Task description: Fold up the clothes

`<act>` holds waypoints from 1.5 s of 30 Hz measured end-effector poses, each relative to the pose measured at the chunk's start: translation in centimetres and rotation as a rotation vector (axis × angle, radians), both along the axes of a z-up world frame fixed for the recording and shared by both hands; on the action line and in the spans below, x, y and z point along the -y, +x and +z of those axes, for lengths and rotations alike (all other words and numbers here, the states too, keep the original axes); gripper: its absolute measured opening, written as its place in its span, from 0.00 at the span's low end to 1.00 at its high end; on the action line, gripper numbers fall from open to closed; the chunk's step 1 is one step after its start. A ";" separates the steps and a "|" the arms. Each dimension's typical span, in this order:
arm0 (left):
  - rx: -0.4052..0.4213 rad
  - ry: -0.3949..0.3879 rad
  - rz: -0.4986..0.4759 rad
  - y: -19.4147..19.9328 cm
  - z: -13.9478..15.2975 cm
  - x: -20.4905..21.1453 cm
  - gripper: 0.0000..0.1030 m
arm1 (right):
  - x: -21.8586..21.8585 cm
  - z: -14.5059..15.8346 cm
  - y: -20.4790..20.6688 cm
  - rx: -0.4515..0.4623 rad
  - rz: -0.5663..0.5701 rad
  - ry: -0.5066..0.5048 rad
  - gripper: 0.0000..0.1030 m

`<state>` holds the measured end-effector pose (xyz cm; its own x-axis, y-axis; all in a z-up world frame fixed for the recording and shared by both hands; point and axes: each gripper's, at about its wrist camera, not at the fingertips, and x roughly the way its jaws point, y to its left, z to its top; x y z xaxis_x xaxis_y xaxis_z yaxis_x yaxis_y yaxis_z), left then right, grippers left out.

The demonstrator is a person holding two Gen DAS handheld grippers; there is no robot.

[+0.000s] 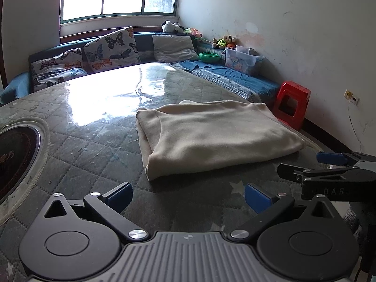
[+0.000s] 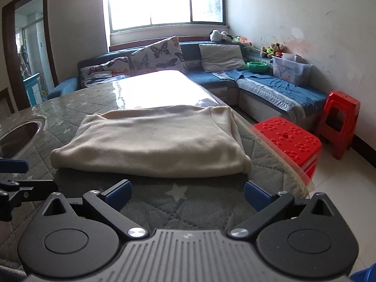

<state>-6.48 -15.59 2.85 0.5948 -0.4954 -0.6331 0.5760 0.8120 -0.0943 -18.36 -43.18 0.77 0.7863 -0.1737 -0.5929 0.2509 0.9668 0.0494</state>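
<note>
Both grippers spread wide and empty, left gripper (image 1: 188, 196) and right gripper (image 2: 187, 193) hovering over the near edge of the quilted grey star-print counter (image 1: 94, 145). Just beyond lies the beige knit garment (image 1: 211, 136), already a flat rectangle, so folding looks finished; next move is probably another halving or moving it aside. Only legible writing: "DAS" on the right gripper's body.

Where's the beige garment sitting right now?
The folded beige garment lies on the quilted table, just ahead of both open tongs, near the table's right edge by the red stool.
</note>
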 end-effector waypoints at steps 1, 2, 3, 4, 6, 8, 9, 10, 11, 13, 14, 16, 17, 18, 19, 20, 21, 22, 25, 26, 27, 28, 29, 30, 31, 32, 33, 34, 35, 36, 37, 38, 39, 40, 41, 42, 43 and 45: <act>-0.001 0.001 0.000 -0.1 0.0 0.0 1.00 | 0.0 0.0 -0.1 -0.003 -0.003 -0.002 1.00; 0.000 0.001 -0.001 -0.2 0.0 -0.1 1.00 | -0.1 0.0 -0.2 -0.005 -0.007 -0.003 1.00; 0.000 0.001 -0.003 -0.2 0.0 -0.1 1.00 | -0.1 0.0 -0.2 -0.008 -0.010 -0.005 1.00; 0.002 0.001 -0.005 -0.4 0.0 -0.1 1.00 | -0.2 -0.1 -0.3 -0.009 -0.012 -0.007 1.00; 0.006 0.002 -0.007 -0.6 0.0 0.0 1.00 | -0.4 -0.1 -0.5 -0.015 -0.015 -0.014 1.00; 0.008 0.006 -0.010 -0.8 0.0 0.0 1.00 | -0.5 -0.2 -0.6 -0.020 -0.018 -0.020 1.00; 0.009 0.009 -0.010 -0.9 0.0 0.0 1.00 | -0.6 -0.2 -0.7 -0.022 -0.018 -0.019 1.00; 0.010 0.010 -0.010 -0.9 0.0 0.1 1.00 | -0.6 -0.2 -0.8 -0.023 -0.017 -0.019 1.00; 0.012 0.011 -0.011 -1.0 0.1 0.1 1.00 | -0.7 -0.2 -0.9 -0.024 -0.016 -0.019 1.00; 0.015 0.014 -0.012 -1.2 0.1 0.1 1.00 | -0.8 -0.1 -1.0 -0.023 -0.016 -0.021 1.00; 0.016 0.016 -0.012 -1.3 0.1 0.1 1.00 | -0.8 -0.1 -1.1 -0.022 -0.014 -0.021 1.00; 0.017 0.018 -0.013 -1.4 0.1 0.1 1.00 | -0.7 0.0 -1.2 -0.021 -0.013 -0.021 1.00; 0.019 0.019 -0.014 -1.4 0.1 0.1 1.00 | -0.8 0.0 -1.3 -0.021 -0.012 -0.021 1.00; 0.020 0.019 -0.014 -1.5 0.1 0.1 1.00 | -0.8 0.0 -1.3 -0.020 -0.011 -0.021 1.00; 0.021 0.019 -0.015 -1.6 0.1 0.1 1.00 | -0.8 0.1 -1.4 -0.019 -0.010 -0.021 1.00; 0.021 0.019 -0.016 -1.6 0.1 0.1 1.00 | -0.8 0.1 -1.4 -0.019 -0.009 -0.021 1.00; 0.021 0.020 -0.017 -1.7 0.1 0.1 1.00 | -0.8 0.1 -1.5 -0.019 -0.009 -0.021 1.00; 0.022 0.021 -0.019 -1.8 0.1 0.1 1.00 | -0.8 0.1 -1.5 -0.019 -0.009 -0.021 1.00; 0.022 0.026 -0.021 -1.9 0.0 0.1 1.00 | -0.8 -0.1 -1.6 -0.020 -0.010 -0.017 1.00; 0.022 0.029 -0.022 -2.0 0.0 0.2 1.00 | -0.9 -0.1 -1.6 -0.021 -0.010 -0.016 1.00; 0.022 0.030 -0.023 -2.0 0.0 0.2 1.00 | -0.9 -0.1 -1.7 -0.022 -0.010 -0.015 1.00; 0.022 0.032 -0.023 -2.0 0.0 0.2 1.00 | -0.9 -0.2 -1.7 -0.023 -0.010 -0.014 1.00; 0.022 0.032 -0.023 -2.0 0.0 0.2 1.00 | -0.9 -0.2 -1.7 -0.023 -0.009 -0.014 1.00; 0.022 0.033 -0.024 -2.0 0.0 0.2 1.00 | -0.9 -0.2 -1.7 -0.023 -0.008 -0.013 1.00; 0.022 0.033 -0.024 -2.1 0.0 0.2 1.00 | -0.9 -0.2 -1.7 -0.024 -0.007 -0.013 1.00; 0.022 0.033 -0.025 -2.1 0.0 0.2 1.00 | -0.9 -0.2 -1.7 -0.024 -0.007 -0.012 1.00; 0.021 0.033 -0.027 -2.2 0.0 0.3 1.00 | -0.9 -0.2 -1.7 -0.024 -0.006 -0.012 1.00; 0.022 0.034 -0.028 -2.2 0.0 0.3 1.00 | -0.9 -0.2 -1.7 -0.023 -0.005 -0.012 1.00; 0.022 0.035 -0.029 -2.2 0.0 0.3 1.00 | -0.9 -0.2 -1.7 -0.022 -0.004 -0.012 1.00; 0.022 0.037 -0.031 -2.2 0.0 0.4 1.00 | -1.0 -0.2 -1.7 -0.022 -0.004 -0.011 1.00; 0.021 0.038 -0.032 -2.3 -0.1 0.4 1.00 | -0.9 -0.2 -1.7 -0.021 -0.003 -0.011 1.00; 0.021 0.039 -0.034 -2.3 -0.1 0.5 1.00 | -0.9 -0.2 -1.7 -0.021 -0.003 -0.010 1.00; 0.020 0.039 -0.035 -2.3 -0.1 0.6 1.00 | -1.0 -0.2 -1.7 -0.022 -0.003 -0.010 1.00; 0.020 0.039 -0.036 -2.4 -0.1 0.6 1.00 | -1.0 -0.2 -1.7 -0.022 -0.002 -0.010 1.00; 0.019 0.041 -0.037 -2.4 -0.1 0.6 1.00 | -1.0 -0.2 -1.7 -0.023 -0.002 -0.009 1.00; 0.019 0.042 -0.038 -2.4 -0.1 0.7 1.00 | -1.0 -0.2 -1.6 -0.023 -0.003 -0.009 1.00; 0.019 0.043 -0.040 -2.4 -0.1 0.7 1.00 | -1.0 -0.2 -1.6 -0.024 -0.003 -0.009 1.00; 0.019 0.045 -0.042 -2.5 -0.2 0.8 1.00 | -0.9 -0.2 -1.6 -0.022 -0.005 -0.006 1.00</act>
